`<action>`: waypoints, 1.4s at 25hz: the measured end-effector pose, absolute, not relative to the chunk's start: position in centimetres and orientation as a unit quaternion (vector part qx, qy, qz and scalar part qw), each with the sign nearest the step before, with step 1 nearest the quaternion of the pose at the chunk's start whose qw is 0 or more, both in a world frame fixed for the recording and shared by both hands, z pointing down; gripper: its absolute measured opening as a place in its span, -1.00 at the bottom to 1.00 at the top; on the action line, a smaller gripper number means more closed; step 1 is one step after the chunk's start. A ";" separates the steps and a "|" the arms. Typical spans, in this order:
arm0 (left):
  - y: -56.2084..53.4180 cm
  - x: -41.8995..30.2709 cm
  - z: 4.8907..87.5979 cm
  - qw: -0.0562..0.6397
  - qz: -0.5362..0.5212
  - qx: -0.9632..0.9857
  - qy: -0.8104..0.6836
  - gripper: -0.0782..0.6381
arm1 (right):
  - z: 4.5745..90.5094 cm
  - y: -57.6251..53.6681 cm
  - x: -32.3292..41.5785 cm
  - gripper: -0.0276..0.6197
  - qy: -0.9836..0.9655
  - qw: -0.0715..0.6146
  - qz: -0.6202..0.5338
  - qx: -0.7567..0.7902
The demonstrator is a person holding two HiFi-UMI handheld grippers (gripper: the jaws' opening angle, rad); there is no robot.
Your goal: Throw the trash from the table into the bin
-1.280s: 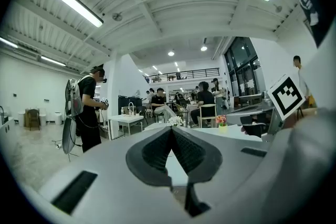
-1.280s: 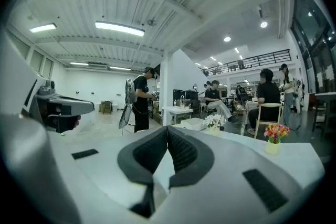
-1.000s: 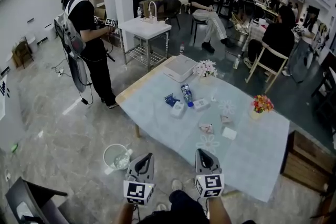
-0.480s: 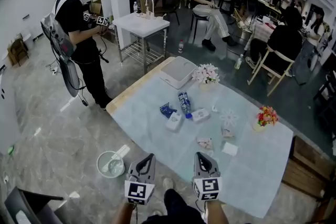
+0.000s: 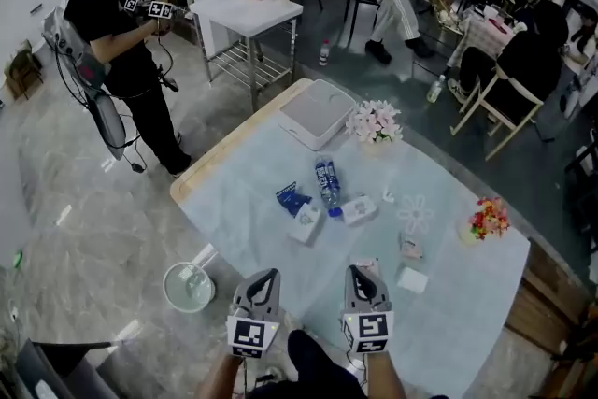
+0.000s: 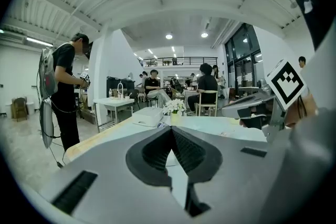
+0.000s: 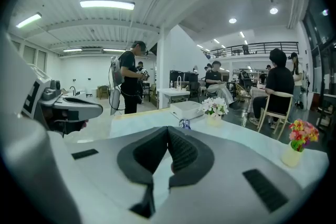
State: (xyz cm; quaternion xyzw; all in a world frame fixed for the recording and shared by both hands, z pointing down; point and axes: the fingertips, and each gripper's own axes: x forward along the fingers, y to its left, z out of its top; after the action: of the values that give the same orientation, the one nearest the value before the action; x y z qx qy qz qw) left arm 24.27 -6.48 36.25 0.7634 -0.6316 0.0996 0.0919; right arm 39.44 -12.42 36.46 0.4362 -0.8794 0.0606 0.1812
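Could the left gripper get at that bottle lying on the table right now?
Probably yes. The bottle lies in the open, with only a small carton between it and the left gripper, whose shut fingers must open first.

**Three cameras trained on one table**

The table (image 5: 448, 294) is viewed from high above by the head camera, which is aimed forward and steeply down from the near edge, so the whole top is taken in. The left gripper (image 5: 264, 277) and right gripper (image 5: 363, 274) are seen side by side at the bottom of that view. A wide-angle camera is carried on each, set low and close behind the jaws and pointed along them across the tabletop. The white box (image 6: 148, 116), the white flowers (image 7: 214, 106) and the standing person (image 5: 117, 42) are shared by all three views. Each gripper is caught at the edge of the other's view.
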 end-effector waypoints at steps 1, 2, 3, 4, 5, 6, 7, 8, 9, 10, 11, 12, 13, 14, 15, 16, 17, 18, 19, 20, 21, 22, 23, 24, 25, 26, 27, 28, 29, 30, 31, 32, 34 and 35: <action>-7.2 24.4 36.9 0.097 0.103 0.764 -0.630 -0.76 | 36.9 -13.0 39.3 -0.90 -0.879 0.184 0.064 0.435; -7.9 24.5 37.6 0.103 0.107 0.765 -0.627 -0.76 | 37.4 -13.6 39.3 -0.90 -0.879 0.186 0.068 0.434; -8.6 24.7 38.3 0.107 0.112 0.766 -0.624 -0.76 | 37.9 -14.2 39.3 -0.89 -0.878 0.189 0.071 0.433; -9.3 24.8 39.0 0.112 0.118 0.766 -0.622 -0.77 | 38.4 -14.8 39.3 -0.90 -0.878 0.191 0.075 0.432; -9.9 24.9 39.7 0.117 0.123 0.765 -0.621 -0.76 | 39.0 -15.4 39.3 -0.90 -0.878 0.194 0.078 0.432; -10.4 24.9 40.4 0.122 0.127 0.764 -0.620 -0.76 | 39.5 -15.9 39.2 -0.90 -0.877 0.197 0.082 0.431; -11.0 25.0 41.0 0.128 0.131 0.763 -0.620 -0.76 | 40.1 -16.4 39.2 -0.90 -0.876 0.200 0.086 0.431; -11.5 25.0 41.7 0.134 0.135 0.763 -0.618 -0.76 | 40.5 -16.8 39.2 -0.90 -0.875 0.203 0.089 0.430; -12.0 25.1 42.4 0.139 0.140 0.763 -0.616 -0.76 | 41.0 -17.3 39.1 -0.89 -0.875 0.205 0.093 0.429; -12.4 25.2 43.1 0.143 0.145 0.763 -0.614 -0.76 | 41.5 -17.6 39.1 -0.90 -0.874 0.208 0.096 0.429; -12.9 25.2 43.8 0.147 0.151 0.763 -0.612 -0.76 | 42.0 -18.0 39.1 -0.90 -0.873 0.211 0.100 0.428; -13.3 25.2 44.6 0.151 0.156 0.762 -0.610 -0.76 | 42.6 -18.3 39.1 -0.89 -0.872 0.214 0.104 0.428; -13.8 25.3 45.3 0.158 0.159 0.762 -0.608 -0.76 | 43.1 -18.8 39.1 -0.90 -0.871 0.216 0.107 0.428; -14.4 25.4 46.1 0.166 0.161 0.762 -0.605 -0.76 | 43.6 -19.2 39.2 -0.89 -0.870 0.219 0.110 0.428; -14.9 25.5 46.8 0.174 0.162 0.762 -0.602 -0.76 | 44.1 -19.6 39.2 -0.89 -0.869 0.221 0.113 0.428; -15.3 25.6 47.5 0.182 0.166 0.763 -0.598 -0.76 | 44.5 -19.9 39.3 -0.90 -0.868 0.224 0.117 0.428; -15.7 25.7 48.1 0.188 0.171 0.764 -0.593 -0.74 | 45.0 -20.1 39.4 -0.90 -0.866 0.227 0.121 0.429; -16.0 25.8 48.7 0.195 0.176 0.765 -0.588 -0.68 | 45.4 -20.4 39.5 -0.90 -0.864 0.230 0.125 0.431; -16.2 25.9 49.4 0.202 0.180 0.766 -0.583 -0.62 | 45.8 -20.6 39.7 -0.90 -0.862 0.233 0.128 0.432; -16.6 26.0 50.0 0.208 0.184 0.766 -0.580 -0.57 | 46.2 -21.0 39.8 -0.89 -0.860 0.235 0.131 0.434; -16.9 26.0 50.5 0.213 0.187 0.765 -0.578 -0.49 | 46.5 -21.4 40.0 -0.90 -0.858 0.237 0.132 0.437; -17.2 26.0 51.1 0.217 0.189 0.764 -0.578 -0.41 | 46.8 -21.8 40.3 -0.90 -0.855 0.239 0.133 0.440; -17.5 26.0 51.6 0.222 0.191 0.762 -0.577 -0.31 | 47.0 -22.2 40.5 -0.89 -0.853 0.240 0.134 0.443; -17.8 26.0 52.2 0.228 0.194 0.761 -0.576 -0.22 | 47.3 -22.6 40.8 -0.89 -0.851 0.241 0.135 0.446; -18.0 26.0 52.7 0.233 0.196 0.759 -0.576 -0.14 | 47.5 -23.0 41.1 -0.90 -0.849 0.243 0.137 0.449; -18.2 26.0 53.3 0.239 0.199 0.757 -0.575 -0.07 | 47.8 -23.4 41.4 -0.89 -0.847 0.244 0.139 0.452; -18.4 25.9 53.9 0.244 0.203 0.754 -0.575 -0.03 | 48.2 -23.7 41.5 -0.90 -0.845 0.244 0.141 0.454; -18.6 25.9 54.5 0.249 0.207 0.751 -0.575 0.02 | 48.5 -23.9 41.7 -0.89 -0.844 0.245 0.143 0.454; -18.7 25.8 55.1 0.254 0.211 0.749 -0.575 0.06 | 48.8 -24.1 41.7 -0.89 -0.844 0.246 0.145 0.454; -18.8 25.8 55.6 0.259 0.216 0.746 -0.574 0.10 | 49.2 -24.1 41.7 -0.90 -0.843 0.248 0.147 0.453; -18.8 25.8 56.1 0.264 0.220 0.744 -0.573 0.13 | 49.5 -24.2 41.7 -0.89 -0.843 0.251 0.150 0.452; -18.9 25.8 56.5 0.269 0.223 0.743 -0.571 0.14 | 49.9 -24.2 41.7 -0.90 -0.842 0.253 0.153 0.451; -19.2 25.9 57.0 0.274 0.228 0.742 -0.568 0.15 | 50.4 -24.5 41.6 -0.90 -0.841 0.255 0.158 0.450; -19.3 25.9 57.2 0.276 0.231 0.741 -0.567 0.15 | 50.7 -24.6 41.5 -0.90 -0.840 0.256 0.160 0.450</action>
State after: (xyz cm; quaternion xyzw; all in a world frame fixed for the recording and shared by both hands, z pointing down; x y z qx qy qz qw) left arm 25.88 -19.32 57.24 0.7415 -0.5665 0.2307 0.2758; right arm 41.51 -24.62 50.65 0.4501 -0.8403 0.1604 0.2560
